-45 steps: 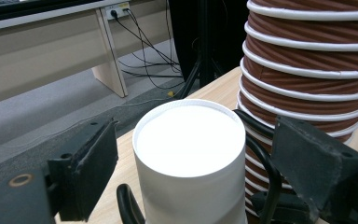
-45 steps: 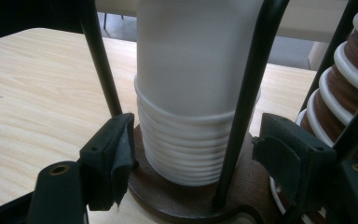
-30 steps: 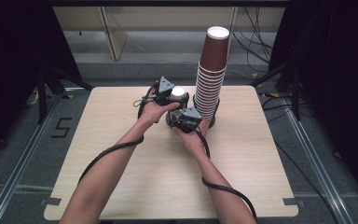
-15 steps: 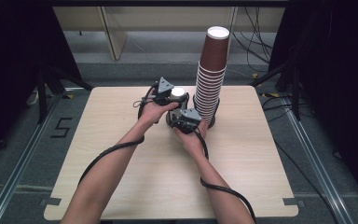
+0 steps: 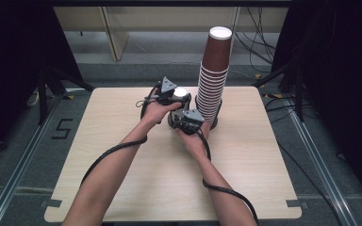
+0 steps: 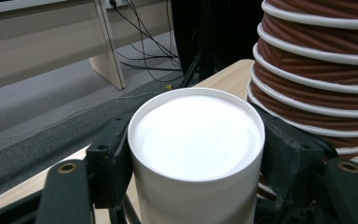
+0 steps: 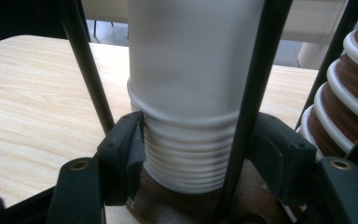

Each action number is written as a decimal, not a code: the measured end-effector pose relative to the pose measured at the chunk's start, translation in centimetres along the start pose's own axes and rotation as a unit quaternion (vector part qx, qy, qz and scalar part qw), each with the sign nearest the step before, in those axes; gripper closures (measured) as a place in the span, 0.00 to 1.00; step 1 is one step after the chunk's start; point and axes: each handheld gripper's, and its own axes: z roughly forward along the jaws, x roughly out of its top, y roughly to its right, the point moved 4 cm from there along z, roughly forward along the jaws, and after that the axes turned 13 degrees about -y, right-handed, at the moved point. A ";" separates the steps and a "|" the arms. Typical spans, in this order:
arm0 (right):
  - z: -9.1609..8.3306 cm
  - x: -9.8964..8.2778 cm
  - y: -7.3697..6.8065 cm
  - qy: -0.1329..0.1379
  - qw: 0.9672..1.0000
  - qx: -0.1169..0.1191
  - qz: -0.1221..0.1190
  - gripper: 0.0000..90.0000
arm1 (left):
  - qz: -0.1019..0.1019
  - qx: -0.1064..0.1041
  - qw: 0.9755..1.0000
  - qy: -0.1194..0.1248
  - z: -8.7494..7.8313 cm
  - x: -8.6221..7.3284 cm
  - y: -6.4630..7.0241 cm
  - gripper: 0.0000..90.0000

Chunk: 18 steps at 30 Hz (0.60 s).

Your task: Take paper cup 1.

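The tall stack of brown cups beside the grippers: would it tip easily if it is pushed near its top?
Probably yes. The stack of brown cups rises high over a narrow base, and it already leans slightly, so a push near the top could topple it. The cups look like thin paper with rolled white rims, so the stack is likely light and would resist little.

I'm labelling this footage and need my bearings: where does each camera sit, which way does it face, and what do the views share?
High view: above the person's side, looking forward and down on the table; both forearms, the left claw and right claw show.
Left gripper view: rides the left claw, looking along its jaws, shut on the top white cup.
Right gripper view: rides the right claw, shut on the stacked white rims lower down.
Shared: the white cups and the tall brown cup stack.
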 end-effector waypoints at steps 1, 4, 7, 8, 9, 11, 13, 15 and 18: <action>0.0 0.0 0.2 0.001 1.000 -0.006 -0.016 0.42 | 0.000 0.001 1.000 0.000 0.0 0.0 0.0 0.36; -0.1 0.0 0.1 -0.003 1.000 -0.001 -0.013 0.43 | 0.002 0.002 1.000 0.000 0.0 0.0 0.0 0.37; -0.1 0.0 0.1 -0.002 1.000 -0.005 -0.003 0.43 | 0.001 0.002 1.000 0.001 0.0 0.0 0.0 0.37; -0.1 0.0 0.1 -0.004 1.000 -0.005 -0.004 0.43 | 0.000 0.003 1.000 0.002 -0.1 0.0 0.0 0.37; -0.1 -0.1 0.1 -0.004 1.000 -0.005 -0.004 0.43 | 0.000 0.003 1.000 0.002 -0.1 0.0 0.0 0.37; -0.1 0.0 0.2 -0.001 1.000 -0.010 -0.016 0.43 | -0.001 0.003 1.000 0.003 -0.1 0.1 0.0 0.37; -0.1 -0.1 0.1 -0.002 1.000 -0.005 -0.005 0.43 | -0.003 0.004 1.000 0.007 -0.2 0.2 0.0 0.37; -0.2 -0.1 0.1 -0.007 1.000 -0.005 -0.007 0.43 | -0.003 0.003 1.000 0.011 -0.3 0.4 0.0 0.38; -0.2 -0.1 0.1 -0.007 1.000 -0.004 -0.007 0.43 | -0.005 0.005 1.000 0.019 -0.6 0.8 0.0 0.38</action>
